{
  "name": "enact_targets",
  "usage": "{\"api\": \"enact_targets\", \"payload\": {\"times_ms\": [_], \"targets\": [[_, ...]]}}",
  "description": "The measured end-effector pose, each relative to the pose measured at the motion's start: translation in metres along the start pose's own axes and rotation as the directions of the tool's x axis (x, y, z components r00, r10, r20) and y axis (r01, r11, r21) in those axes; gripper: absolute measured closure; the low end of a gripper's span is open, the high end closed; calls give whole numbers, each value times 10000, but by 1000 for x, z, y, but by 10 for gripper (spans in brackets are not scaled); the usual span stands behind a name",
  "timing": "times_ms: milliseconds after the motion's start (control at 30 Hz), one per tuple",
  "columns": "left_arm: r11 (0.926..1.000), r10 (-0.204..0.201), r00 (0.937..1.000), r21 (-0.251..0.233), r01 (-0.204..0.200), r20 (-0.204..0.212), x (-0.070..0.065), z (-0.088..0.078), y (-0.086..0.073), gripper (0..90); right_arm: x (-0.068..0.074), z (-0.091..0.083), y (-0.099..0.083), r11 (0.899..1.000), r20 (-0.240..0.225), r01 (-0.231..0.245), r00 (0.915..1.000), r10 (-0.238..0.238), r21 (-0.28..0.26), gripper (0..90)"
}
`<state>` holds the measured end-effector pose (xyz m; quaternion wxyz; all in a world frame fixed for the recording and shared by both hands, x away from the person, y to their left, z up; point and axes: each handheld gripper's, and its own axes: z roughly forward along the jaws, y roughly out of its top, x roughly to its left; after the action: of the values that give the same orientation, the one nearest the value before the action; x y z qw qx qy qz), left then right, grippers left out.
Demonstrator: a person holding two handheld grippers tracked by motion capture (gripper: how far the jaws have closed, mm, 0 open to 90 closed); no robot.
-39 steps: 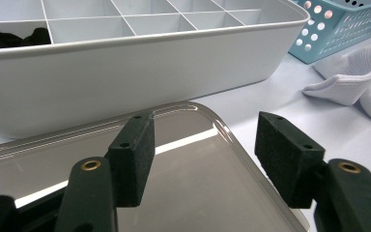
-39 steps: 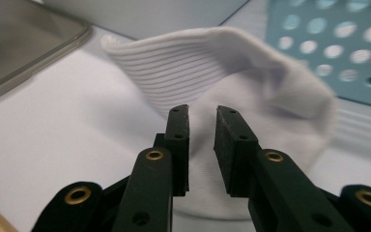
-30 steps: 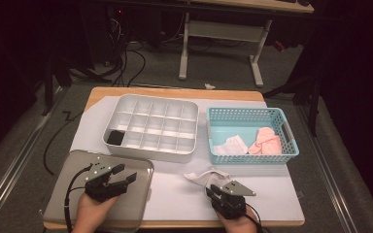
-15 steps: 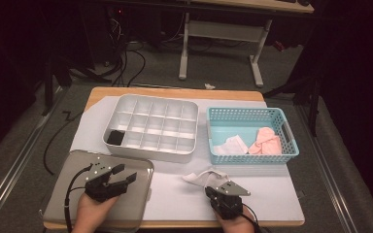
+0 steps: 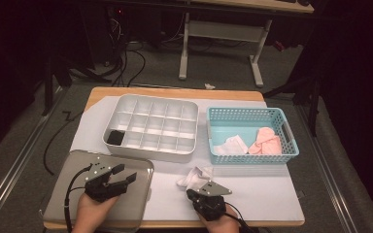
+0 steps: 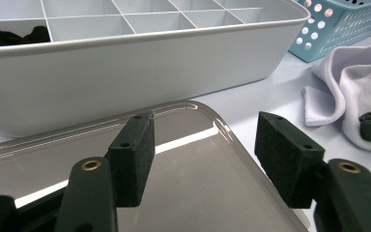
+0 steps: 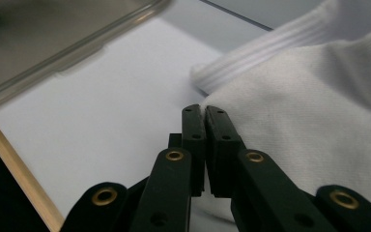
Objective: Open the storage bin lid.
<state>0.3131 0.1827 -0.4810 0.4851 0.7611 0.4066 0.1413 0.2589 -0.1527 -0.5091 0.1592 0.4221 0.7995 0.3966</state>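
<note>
A crumpled white sock (image 5: 193, 177) (image 6: 348, 82) (image 7: 294, 111) lies on the white sheet in front of the divided box. My right gripper (image 5: 194, 191) (image 7: 204, 110) sits at its near edge. Its jaws have just been closing and now stand together, pinching the sock's edge. My left gripper (image 5: 125, 173) (image 6: 203, 140) hovers open over the grey tray (image 5: 77, 165) (image 6: 193, 159) at the front left, with nothing between its pads.
A white divided box (image 5: 150, 102) (image 6: 125, 72) stands at the middle back, with a black item (image 5: 115, 138) (image 6: 9, 35) in its near-left cell. The blue basket (image 5: 252, 114) (image 6: 338, 19) on the right holds a pink sock (image 5: 267, 143) and a white one (image 5: 230, 144).
My right gripper has shifted a little to the left, and the white sock has moved left with it. The left gripper has stayed where it was.
</note>
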Motion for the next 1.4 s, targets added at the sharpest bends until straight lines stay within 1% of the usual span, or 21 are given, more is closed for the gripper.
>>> {"api": "enact_targets", "payload": {"times_ms": [67, 133, 200, 267, 400, 467, 533, 600, 667, 700, 800, 867, 900, 933, 1000, 1067, 1133, 1267, 1400], "targets": [[10000, -2, 10000, 0, 2, -8, 0, 0, 0, 399, 4, 5, 3, 10000, -237, 40, 9997, -40, 9, 871], [10000, 6, 10000, -1, -6, -16, 0, 0, 0, 399, 10, 9, 6, 9998, -452, 209, 9988, -209, 0, 870], [10000, -2, 10000, -37, 2, -24, 0, 0, 0, 399, 13, 11, 7, 9995, -564, 330, 9979, -330, -18, 869], [10000, 14, 10000, -8, -14, -24, 0, 0, 0, 399, 17, 12, 9, 9994, -766, 336, 9965, -336, -25, 868], [10000, 59, 10000, 17, -59, -12, -1, 0, 0, 399, 25, 14, 13, 9985, -1004, 531, 9935, -542, -137, 856], [10000, 22, 10000, -2, -22, -17, 0, -1, 0, 399, 24, 12, 15, 9982, -1024, 526, 9932, -552, -279, 837], [10000, 8, 10000, -30, -8, -17, 0, -1, 0, 399, 20, 8, 17, 9980, -848, 460, 9952, -494, -424, 823], [10000, 15, 10000, -13, -15, -12, 0, -1, 0, 399, 13, -1, 19, 9976, -617, 336, 9974, -374, -612, 814], [10000, 11, 10000, -17, -11, -5, 1, -1, 0, 399, 4, -12, 19, 9965, -230, 266, 9993, -285, -793, 812], [10000, 15, 10000, -13, -15, -7, 1, -1, 0, 399, -3, -19, 19, 9955, 49, 257, 9997, -254, -910, 813], [10000, 0, 10000, 10, 0, 3, 0, 0, 0, 399, -17, -31, 16, 9943, 600, 87, 9982, -24, -1059, 813], [10000, 53, 10000, 39, -53, -3, -1, 1, 0, 400, -28, -36, 12, 9945, 942, -115, 9953, 214, -1041, 810], [10000, 77, 10000, 45, -77, 8, -1, 1, 0, 400, -32, -36, 11, 9945, 991, -186, 9947, 289, -1027, 805], [10000, 83, 10000, 46, -83, 7, -2, 1, 0, 400, -36, -37, 9, 9938, 1065, -364, 9932, 477, -1051, 797], [10000, 75, 10000, 48, -75, 7, -2, 1, 0, 400, -40, -36, 11, 9935, 1094, -405, 9926, 522, -1066, 786], [10000, 71, 10000, 46, -71, 2, -1, 1, 0, 400, -40, -34, 16, 9933, 1075, -302, 9933, 423, -1119, 778], [10000, 75, 10000, 47, -75, 2, -1, 1, 0, 400, -38, -29, 26, 9926, 1026, -150, 9943, 274, -1201, 763], [10000, 45, 10000, 51, -45, 7, -1, 1, -1, 399, -33, -19, 45, 9909, 823, -71, 9964, 183, -1344, 743], [10000, 26, 10000, 56, -26, 31, 1, 0, -1, 400, -29, -3, 61, 9914, 898, 252, 9959, -137, -1280, 737]]}}
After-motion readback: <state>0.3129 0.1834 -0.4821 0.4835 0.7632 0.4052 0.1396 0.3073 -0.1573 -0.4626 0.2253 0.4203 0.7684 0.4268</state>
